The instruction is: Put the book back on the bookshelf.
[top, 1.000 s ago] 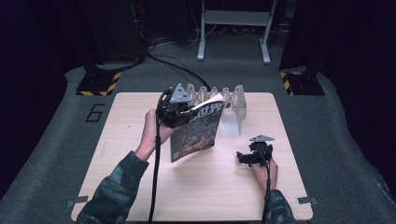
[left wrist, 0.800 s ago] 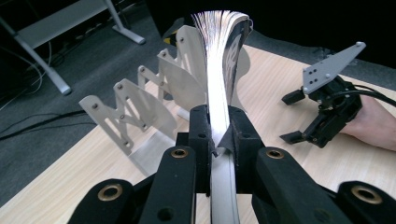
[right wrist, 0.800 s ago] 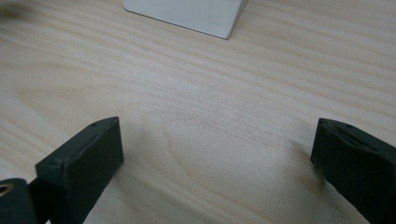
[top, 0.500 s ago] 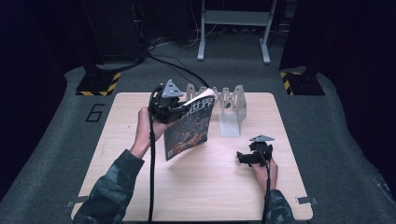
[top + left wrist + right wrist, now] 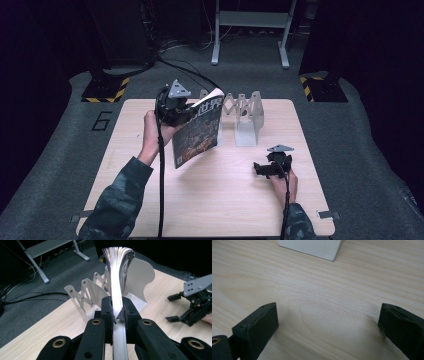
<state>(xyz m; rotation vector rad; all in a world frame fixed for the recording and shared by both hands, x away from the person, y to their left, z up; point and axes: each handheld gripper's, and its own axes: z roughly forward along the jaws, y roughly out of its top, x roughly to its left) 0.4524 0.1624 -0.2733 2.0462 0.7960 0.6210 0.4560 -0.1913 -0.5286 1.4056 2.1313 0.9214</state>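
Observation:
A magazine (image 5: 197,132) with a dark, colourful cover hangs above the wooden table (image 5: 225,200), tilted, with its top edge toward the far side. My left gripper (image 5: 183,116) is shut on its upper left edge. In the left gripper view the jaws (image 5: 117,312) pinch the fanned pages of the magazine (image 5: 117,277) edge-on. A white expanding metal rack (image 5: 245,117) stands just right of and behind the magazine, apart from it. My right gripper (image 5: 260,168) rests low near the table's right side, open, with bare wood between its jaws (image 5: 327,320).
The rack (image 5: 82,295) has several upright dividers and a flat base (image 5: 312,246). Cables trail from both grippers toward the near edge. Dark carpet, a numbered floor mark (image 5: 102,121) and metal stand legs (image 5: 250,40) lie beyond the table.
My left gripper has carried the magazine to the left and slightly up, away from the rack. The right gripper has stayed put.

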